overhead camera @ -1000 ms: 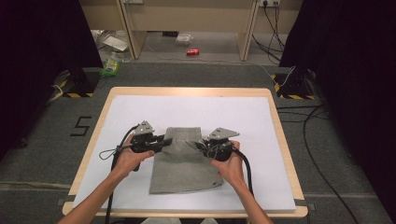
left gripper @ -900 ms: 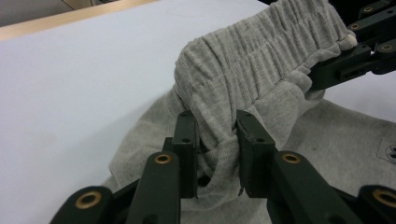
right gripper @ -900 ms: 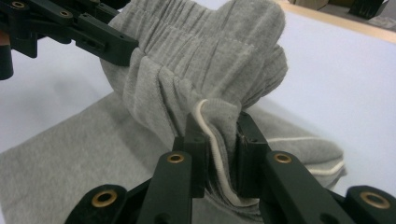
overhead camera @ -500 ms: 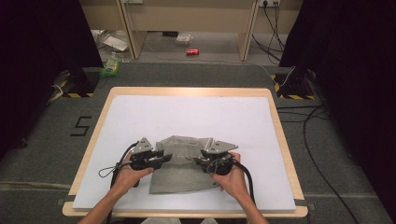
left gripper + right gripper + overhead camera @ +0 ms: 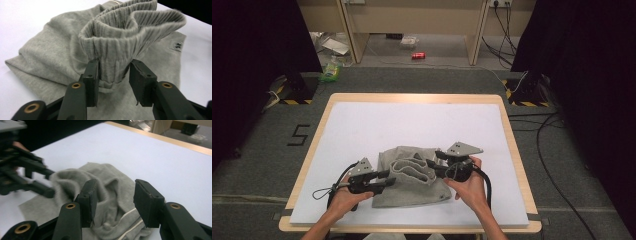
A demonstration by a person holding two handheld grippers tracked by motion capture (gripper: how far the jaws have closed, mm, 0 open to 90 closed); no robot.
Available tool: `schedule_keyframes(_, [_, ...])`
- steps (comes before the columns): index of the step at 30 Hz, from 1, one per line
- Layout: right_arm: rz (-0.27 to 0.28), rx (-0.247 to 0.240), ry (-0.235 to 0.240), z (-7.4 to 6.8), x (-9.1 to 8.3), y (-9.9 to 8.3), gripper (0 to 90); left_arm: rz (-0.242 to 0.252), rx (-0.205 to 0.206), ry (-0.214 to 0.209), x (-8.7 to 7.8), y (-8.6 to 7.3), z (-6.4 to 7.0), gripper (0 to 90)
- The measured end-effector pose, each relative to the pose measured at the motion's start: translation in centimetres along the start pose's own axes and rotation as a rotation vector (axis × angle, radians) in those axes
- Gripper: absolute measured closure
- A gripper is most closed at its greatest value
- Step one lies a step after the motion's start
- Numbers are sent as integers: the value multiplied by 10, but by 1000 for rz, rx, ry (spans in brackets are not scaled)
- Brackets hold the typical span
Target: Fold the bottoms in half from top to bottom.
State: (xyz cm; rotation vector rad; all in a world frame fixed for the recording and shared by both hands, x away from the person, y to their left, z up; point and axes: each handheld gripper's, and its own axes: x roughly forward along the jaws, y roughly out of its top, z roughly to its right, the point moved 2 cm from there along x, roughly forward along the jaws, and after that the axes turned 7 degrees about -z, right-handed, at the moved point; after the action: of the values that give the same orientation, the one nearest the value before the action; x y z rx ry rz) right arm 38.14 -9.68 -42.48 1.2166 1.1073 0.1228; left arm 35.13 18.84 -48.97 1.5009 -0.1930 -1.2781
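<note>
High view: grey garment (image 5: 412,177) near table's (image 5: 422,100) front edge.

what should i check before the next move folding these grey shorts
1. Left gripper has the ribbed waistband between its jaws: ok, though the jaws look open, not clamped.
2. Right gripper grips cloth: not ok, jaws open with the fabric beyond them.
3. Grey shorts lie fully on the white table cover: ok.
4. Fold is flat: not ok, waistband stands bunched up.
5. Drawstring clear of the jaws: cannot tell.
</note>
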Motion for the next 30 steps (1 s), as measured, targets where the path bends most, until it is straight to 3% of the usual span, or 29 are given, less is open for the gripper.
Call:
schedule_keyframes(3, [-39, 8, -7, 2, 16, 0, 542, -8, -8, -28, -4, -1, 3, 564])
schedule_keyframes(7, [-69, 13, -13, 3, 35, 2, 544, 3, -8, -36, -14, 1, 5, 541])
schedule_keyframes(9, [-75, 19, -13, 5, 42, 5, 546, 24, -9, -22, -21, 6, 3, 518])
schedule_keyframes(13, [-110, 14, 1, 5, 51, 5, 565, 82, -53, 19, -31, 19, -14, 497])
schedule_keyframes(16, [-125, -4, 32, -3, 50, 0, 578, 89, -95, 62, -30, 26, -30, 490])
schedule_keyframes(20, [-138, -30, 58, -16, 41, -10, 590, 74, -108, 89, -21, 30, -38, 490])
schedule_keyframes(25, [-151, -61, 82, -32, 32, -26, 596, 39, -77, 115, -6, 28, -29, 484])
schedule_keyframes(28, [-159, -75, 99, -39, 28, -35, 600, 24, -63, 105, 2, 26, -20, 483])
schedule_keyframes(30, [-168, -84, 97, -42, 27, -40, 601, 9, -30, 96, 6, 22, -10, 486])
